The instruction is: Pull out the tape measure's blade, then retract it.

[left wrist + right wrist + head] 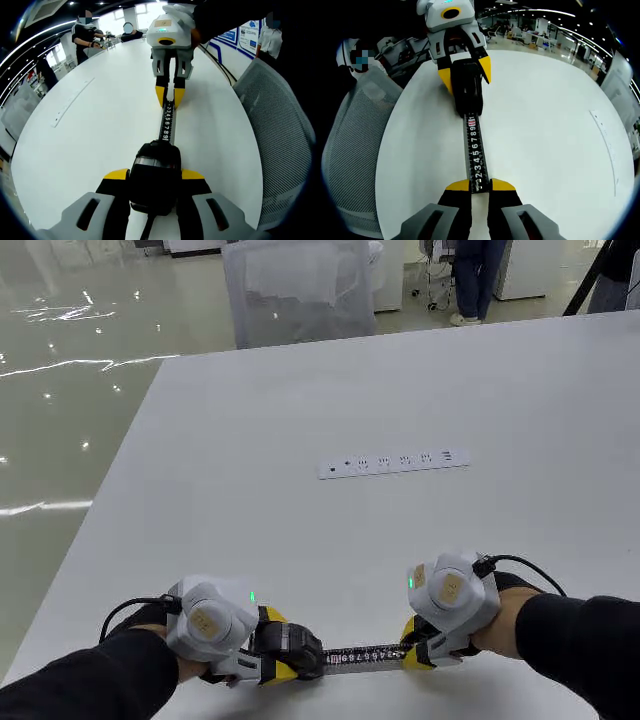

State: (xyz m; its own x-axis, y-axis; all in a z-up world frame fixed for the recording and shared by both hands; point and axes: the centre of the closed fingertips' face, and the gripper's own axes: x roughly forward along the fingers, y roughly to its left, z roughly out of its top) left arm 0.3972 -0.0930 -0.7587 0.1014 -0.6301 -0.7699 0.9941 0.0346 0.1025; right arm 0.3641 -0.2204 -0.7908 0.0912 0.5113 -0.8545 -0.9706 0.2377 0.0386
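Near the desk [300, 420] edge, left claw [154, 175] clamps the case [467, 90] as an anchor, while right claw [480, 186] pinches the blade [474, 150] tip, holding a short length drawn out between them.

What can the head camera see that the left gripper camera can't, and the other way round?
Head view's own: the person's left sleeve and the left hand-held gripper's white back. Left gripper view's own: blue wall posters and the ceiling. Shared: the white table, the power strip, the black tape measure clamped in the left hand-held gripper, and the right hand-held gripper pinching the blade's tip.
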